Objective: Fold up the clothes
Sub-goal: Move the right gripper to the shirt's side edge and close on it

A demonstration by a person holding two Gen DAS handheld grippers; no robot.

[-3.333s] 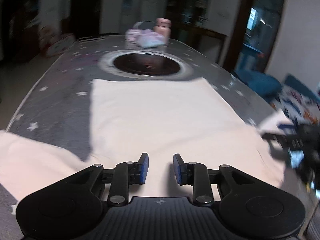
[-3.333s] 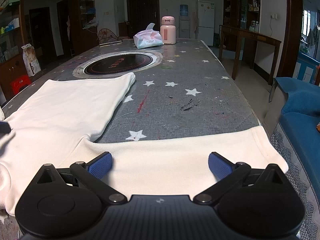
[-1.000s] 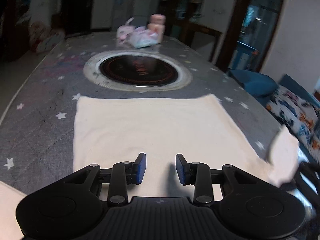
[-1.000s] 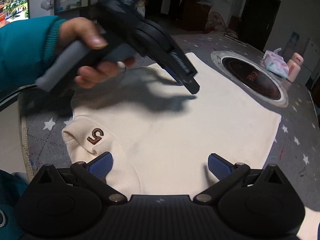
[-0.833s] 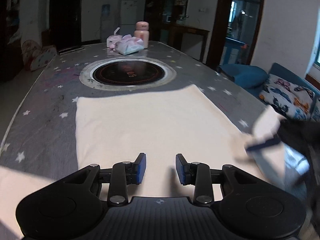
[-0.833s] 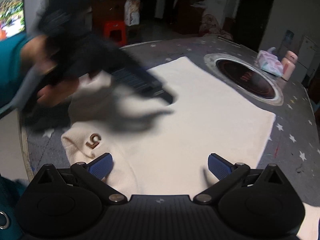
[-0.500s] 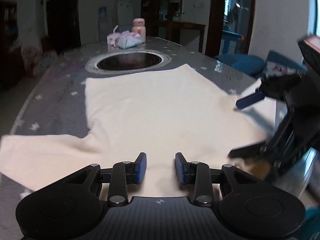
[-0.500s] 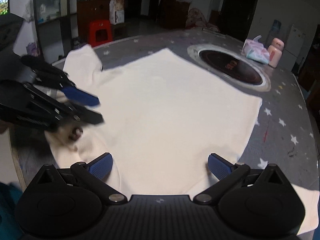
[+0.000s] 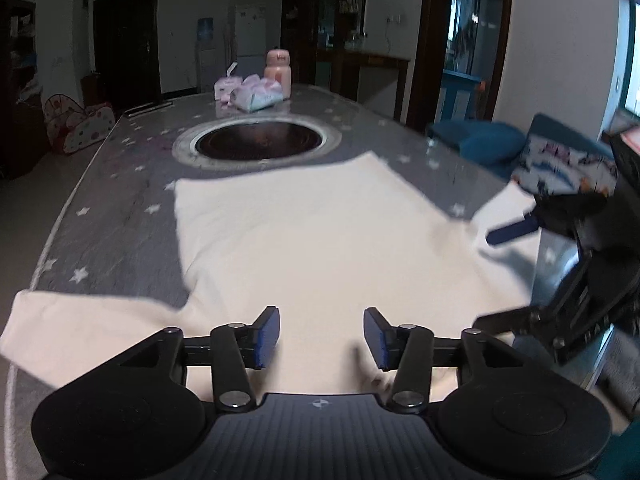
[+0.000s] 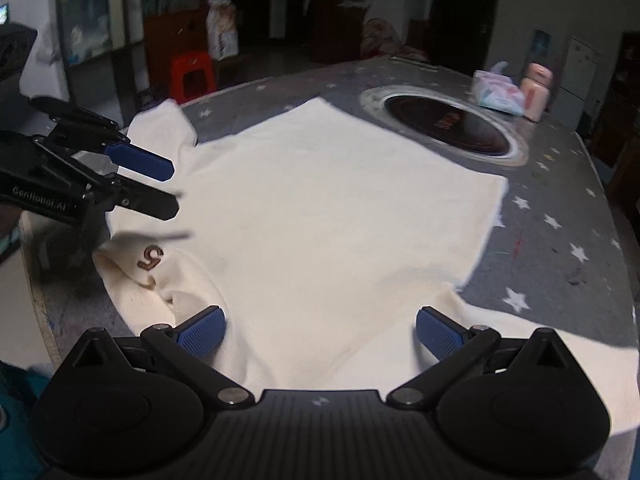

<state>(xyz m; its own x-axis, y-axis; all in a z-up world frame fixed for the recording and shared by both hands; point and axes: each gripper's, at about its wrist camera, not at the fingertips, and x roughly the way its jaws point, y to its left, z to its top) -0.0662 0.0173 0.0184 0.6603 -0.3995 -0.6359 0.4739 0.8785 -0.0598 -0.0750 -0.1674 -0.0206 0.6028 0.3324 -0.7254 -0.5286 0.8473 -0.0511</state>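
A cream long-sleeved top (image 9: pixel 312 240) lies flat on the grey star-patterned table (image 9: pixel 120 184), back up, hem toward the far end. Its neckband with a brown "5" label (image 10: pixel 151 258) is at the near edge. My left gripper (image 9: pixel 320 332) is open and empty, hovering over the near part of the top; it also shows in the right wrist view (image 10: pixel 168 188). My right gripper (image 10: pixel 320 330) is wide open and empty above the top near the neckband. It also shows in the left wrist view (image 9: pixel 496 276) beside the right sleeve (image 9: pixel 508 216).
A round black cooktop (image 9: pixel 256 144) is set in the table beyond the hem. Tissue packs (image 9: pixel 252 94) and a pink bottle (image 9: pixel 278 68) stand at the far end. A blue sofa with a patterned cushion (image 9: pixel 560 164) is to the right. A red stool (image 10: pixel 192 74) stands on the floor.
My left gripper's jaws have opened wider. Both grippers have drifted slightly over the top, and the left sleeve now lies spread out at the near left.
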